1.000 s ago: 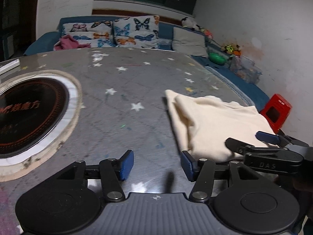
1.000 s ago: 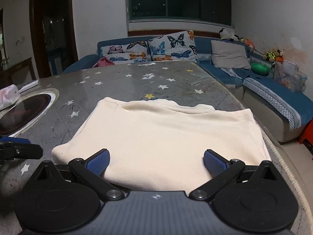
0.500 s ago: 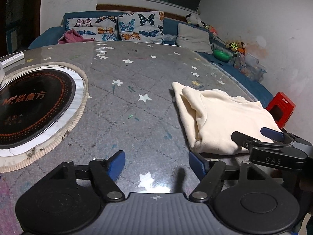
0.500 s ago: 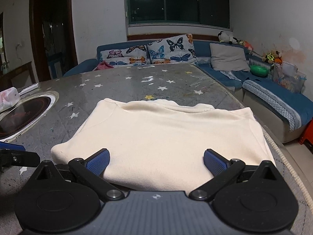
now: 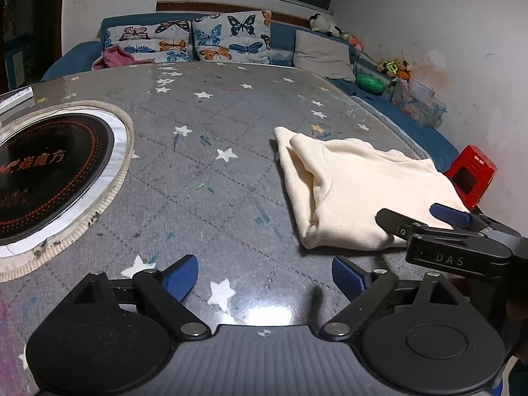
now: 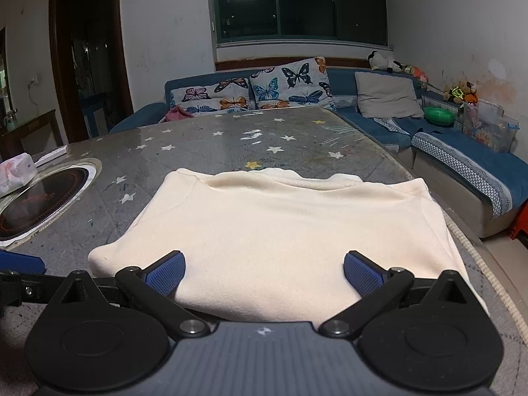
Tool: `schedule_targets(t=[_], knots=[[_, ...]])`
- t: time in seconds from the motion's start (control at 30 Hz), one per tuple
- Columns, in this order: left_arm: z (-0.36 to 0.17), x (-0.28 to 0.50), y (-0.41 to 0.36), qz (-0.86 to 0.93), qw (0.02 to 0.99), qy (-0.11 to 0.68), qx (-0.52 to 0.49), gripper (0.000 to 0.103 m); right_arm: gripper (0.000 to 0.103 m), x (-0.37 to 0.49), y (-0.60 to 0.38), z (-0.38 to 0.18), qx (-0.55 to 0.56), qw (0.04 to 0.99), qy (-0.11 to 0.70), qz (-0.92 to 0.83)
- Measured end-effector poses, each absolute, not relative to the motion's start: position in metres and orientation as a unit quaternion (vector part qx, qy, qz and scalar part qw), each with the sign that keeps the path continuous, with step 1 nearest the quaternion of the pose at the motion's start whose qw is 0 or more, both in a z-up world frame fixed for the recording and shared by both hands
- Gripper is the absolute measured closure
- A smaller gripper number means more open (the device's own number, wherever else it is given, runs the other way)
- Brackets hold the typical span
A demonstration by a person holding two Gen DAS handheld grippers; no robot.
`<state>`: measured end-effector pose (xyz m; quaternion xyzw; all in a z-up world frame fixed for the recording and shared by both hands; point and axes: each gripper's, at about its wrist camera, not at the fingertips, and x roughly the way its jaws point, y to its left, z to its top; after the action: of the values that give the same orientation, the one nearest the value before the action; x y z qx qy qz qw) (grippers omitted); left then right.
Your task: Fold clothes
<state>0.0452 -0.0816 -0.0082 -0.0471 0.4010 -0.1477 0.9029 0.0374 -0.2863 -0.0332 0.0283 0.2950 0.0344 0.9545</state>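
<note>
A cream garment (image 5: 356, 191) lies folded into a flat rectangle on the grey star-patterned table (image 5: 214, 178), near its right edge. My left gripper (image 5: 264, 277) hovers over bare table just left of the garment's near corner. Its jaws are opening and nothing is between them. My right gripper (image 6: 264, 274) stands open at the garment's (image 6: 280, 224) near edge, its blue pads wide apart above the cloth and not pinching it. In the left wrist view the right gripper (image 5: 415, 216) reaches over that same edge from the right.
A round black induction hob (image 5: 43, 171) is set into the table at the left. A tissue pack (image 6: 16, 173) sits beyond it. A blue sofa with butterfly cushions (image 5: 198, 39) wraps the far and right sides. A red stool (image 5: 470, 175) stands past the table's right edge.
My left gripper's jaws have spread much wider, and its view now takes in more of the table. The garment and the right gripper have kept still.
</note>
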Motion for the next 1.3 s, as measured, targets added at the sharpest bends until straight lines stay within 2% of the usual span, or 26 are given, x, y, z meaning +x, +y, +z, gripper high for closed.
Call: schedule_targets(t=[0.97,1.23,1.3], knots=[[-0.005,0.033,-0.099,-0.145,0.899,0.413,-0.022,0.0,0.0,0.025,-0.282,-0.025,0.013,0.952,0.306,0.019],[-0.006,0.031,-0.1,-0.141,0.898,0.417,-0.017,0.0,0.0,0.014,-0.263,-0.027,-0.085,0.944,0.318,0.021],[-0.004,0.032,-0.099,-0.139,0.899,0.415,-0.016,0.0,0.0,0.014,-0.263,-0.021,-0.07,0.945,0.316,0.033]])
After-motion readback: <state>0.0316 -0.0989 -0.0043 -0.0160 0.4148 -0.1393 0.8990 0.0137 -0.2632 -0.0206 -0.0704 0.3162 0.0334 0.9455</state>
